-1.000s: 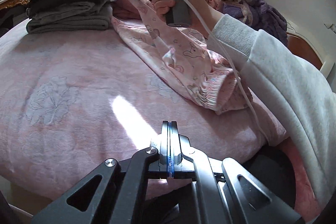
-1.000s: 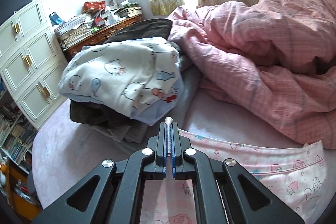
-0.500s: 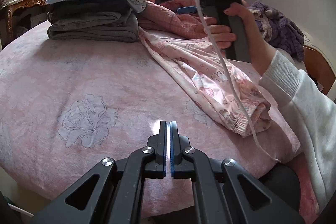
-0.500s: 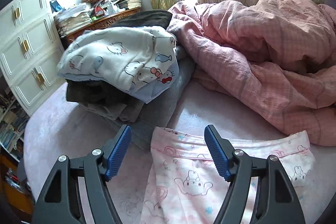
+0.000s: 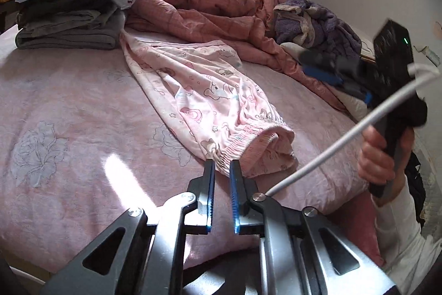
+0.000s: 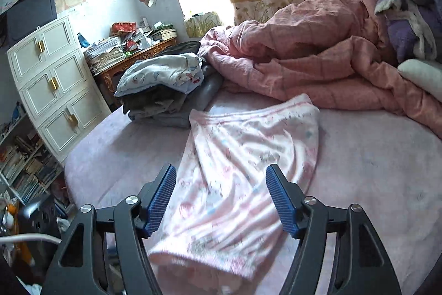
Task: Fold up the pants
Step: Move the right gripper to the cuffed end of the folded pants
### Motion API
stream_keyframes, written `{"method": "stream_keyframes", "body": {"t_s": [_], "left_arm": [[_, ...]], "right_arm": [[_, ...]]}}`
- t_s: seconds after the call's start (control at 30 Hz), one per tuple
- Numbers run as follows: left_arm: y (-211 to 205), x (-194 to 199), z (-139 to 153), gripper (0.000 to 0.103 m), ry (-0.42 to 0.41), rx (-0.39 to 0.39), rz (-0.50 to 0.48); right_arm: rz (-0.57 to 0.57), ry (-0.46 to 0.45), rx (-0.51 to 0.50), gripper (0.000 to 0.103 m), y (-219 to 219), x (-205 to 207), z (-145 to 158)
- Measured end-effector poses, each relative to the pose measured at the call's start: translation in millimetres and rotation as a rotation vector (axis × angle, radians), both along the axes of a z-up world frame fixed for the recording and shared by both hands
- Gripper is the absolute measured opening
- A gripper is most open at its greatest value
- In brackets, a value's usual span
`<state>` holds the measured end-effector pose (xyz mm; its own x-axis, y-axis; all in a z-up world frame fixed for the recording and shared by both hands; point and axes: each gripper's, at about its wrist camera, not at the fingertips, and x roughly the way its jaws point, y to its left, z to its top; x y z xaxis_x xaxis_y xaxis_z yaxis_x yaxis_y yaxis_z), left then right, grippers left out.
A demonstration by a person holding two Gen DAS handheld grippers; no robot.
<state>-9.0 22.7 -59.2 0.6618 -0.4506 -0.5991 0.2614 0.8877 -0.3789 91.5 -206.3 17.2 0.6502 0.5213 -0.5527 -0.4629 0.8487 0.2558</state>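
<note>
Pink printed pants (image 5: 204, 90) lie folded lengthwise on the pink bed sheet, waistband far, elastic cuffs (image 5: 259, 140) near the front edge. My left gripper (image 5: 221, 170) is slightly open, its tips just short of the cuffs, holding nothing. The right gripper (image 5: 331, 76) shows blurred at the right of the left wrist view, held above the bed. In the right wrist view the right gripper (image 6: 221, 176) is wide open and empty above the pants (image 6: 248, 156).
A stack of folded clothes (image 5: 71, 15) sits at the far left of the bed, beside the pants' waistband. A crumpled pink quilt (image 5: 215, 4) and purple garment (image 5: 315, 21) lie behind. A white cabinet (image 6: 49, 85) and cluttered desk (image 6: 129, 51) stand beyond the bed.
The right gripper opened, let go of the waistband and pulled back to the right. The left gripper moved toward the cuffs and opened slightly.
</note>
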Motion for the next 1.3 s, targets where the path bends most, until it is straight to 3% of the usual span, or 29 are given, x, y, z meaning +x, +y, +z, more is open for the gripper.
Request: {"method": "stream_keyframes", "body": {"t_s": [0.13,0.33,0.57,0.67,0.87,1.0,1.17,1.3], "left_arm": [[-2.0,0.9,-2.9,0.022,0.005,-0.005,0.003],[-7.0,-1.8,-4.2,0.027,-0.005,0.044,0.037],[-2.8,6.0,-5.4,0.03,-0.009,0.094,0.102],[-2.1,2.6,-2.7,0.031,-0.021,0.112,0.097],[-4.8,-7.3,8.1,0.034,-0.075,0.158,0.109],[-3.3,-13.0,15.7,0.034,-0.109,0.168,0.136],[-7.2,-20.7,20.5,0.039,-0.143,0.184,0.141],[-15.4,-19.0,12.2,0.04,-0.129,0.233,0.138]], "right_arm": [[0.067,-0.028,-0.082,0.049,-20.1,-38.6,-27.2],[0.177,-0.074,-0.127,0.048,-18.5,-72.6,-58.4],[0.133,-0.107,-0.233,0.048,2.4,-71.2,-88.7],[0.089,-0.116,-0.158,0.048,-18.9,-70.0,-81.1],[-0.141,-0.191,-0.112,0.049,-106.0,-81.0,-44.9],[-0.264,-0.28,-0.197,0.051,-138.6,-95.4,-25.6],[-0.245,-0.308,-0.177,0.054,-135.6,-106.5,-18.9],[-0.178,-0.291,-0.185,0.054,-94.1,-104.0,-42.0]]}}
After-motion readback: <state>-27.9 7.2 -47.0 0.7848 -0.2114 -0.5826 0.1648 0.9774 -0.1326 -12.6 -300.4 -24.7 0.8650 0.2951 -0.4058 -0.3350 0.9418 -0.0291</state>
